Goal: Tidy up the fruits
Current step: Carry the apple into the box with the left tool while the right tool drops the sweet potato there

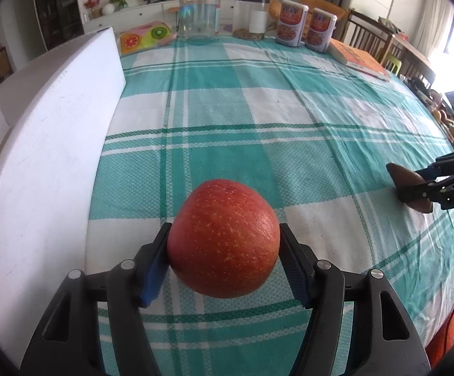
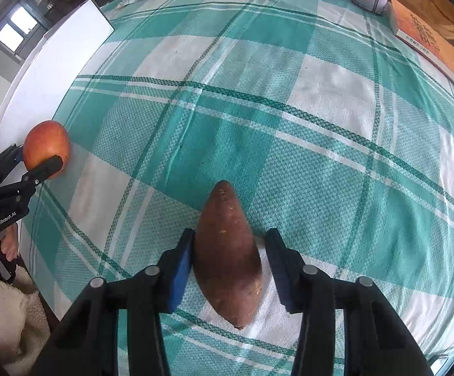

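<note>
A red apple (image 1: 224,241) sits between the blue pads of my left gripper (image 1: 224,230), which presses on both its sides just above the teal checked tablecloth (image 1: 227,109). In the right wrist view the same apple (image 2: 46,139) shows at the far left in the left gripper (image 2: 37,156). A brown sweet potato (image 2: 227,257) lies lengthwise between the jaws of my right gripper (image 2: 230,235), tip pointing away; the jaws are shut on it. From the left wrist view the sweet potato (image 1: 402,181) and right gripper (image 1: 427,181) appear at the right edge.
A white board (image 1: 48,156) runs along the table's left side. At the far edge stand a glass jar (image 1: 198,15), two printed canisters (image 1: 291,26), a fruit-print pack (image 1: 145,37) and an orange book (image 1: 361,59). More fruit (image 1: 446,122) lies at the right edge.
</note>
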A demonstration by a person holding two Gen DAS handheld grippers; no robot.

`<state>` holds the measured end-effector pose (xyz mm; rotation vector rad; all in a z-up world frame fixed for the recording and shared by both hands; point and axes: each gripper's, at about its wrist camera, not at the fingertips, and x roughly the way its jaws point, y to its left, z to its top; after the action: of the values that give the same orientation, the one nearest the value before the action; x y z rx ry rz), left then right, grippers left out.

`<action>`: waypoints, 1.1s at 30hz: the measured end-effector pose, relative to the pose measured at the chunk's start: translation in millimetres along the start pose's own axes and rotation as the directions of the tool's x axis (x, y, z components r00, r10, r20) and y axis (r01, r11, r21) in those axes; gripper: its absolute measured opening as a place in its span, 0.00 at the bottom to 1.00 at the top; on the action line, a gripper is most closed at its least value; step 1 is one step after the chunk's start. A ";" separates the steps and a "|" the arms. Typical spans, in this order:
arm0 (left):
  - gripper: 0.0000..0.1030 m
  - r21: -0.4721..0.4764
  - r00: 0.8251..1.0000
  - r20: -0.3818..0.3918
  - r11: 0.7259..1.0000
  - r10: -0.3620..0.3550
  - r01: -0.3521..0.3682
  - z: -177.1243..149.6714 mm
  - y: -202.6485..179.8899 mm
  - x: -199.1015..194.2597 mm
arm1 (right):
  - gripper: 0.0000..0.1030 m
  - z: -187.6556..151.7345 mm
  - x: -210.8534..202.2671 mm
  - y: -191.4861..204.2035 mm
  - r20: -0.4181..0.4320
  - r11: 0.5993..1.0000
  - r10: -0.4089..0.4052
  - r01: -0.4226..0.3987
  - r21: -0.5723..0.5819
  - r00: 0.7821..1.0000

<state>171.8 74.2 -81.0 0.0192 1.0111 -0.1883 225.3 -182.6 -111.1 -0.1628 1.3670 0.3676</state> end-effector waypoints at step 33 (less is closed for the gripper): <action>0.65 -0.518 0.948 -0.071 0.801 0.311 -0.301 -39.8 248.5 -108.4 | 0.64 127.0 15.9 401.1 0.204 0.887 0.148 -0.038 -0.461 0.968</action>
<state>123.6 338.8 -28.4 -0.3171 0.9994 0.3920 205.2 235.0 -61.4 -0.4293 1.0385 0.7659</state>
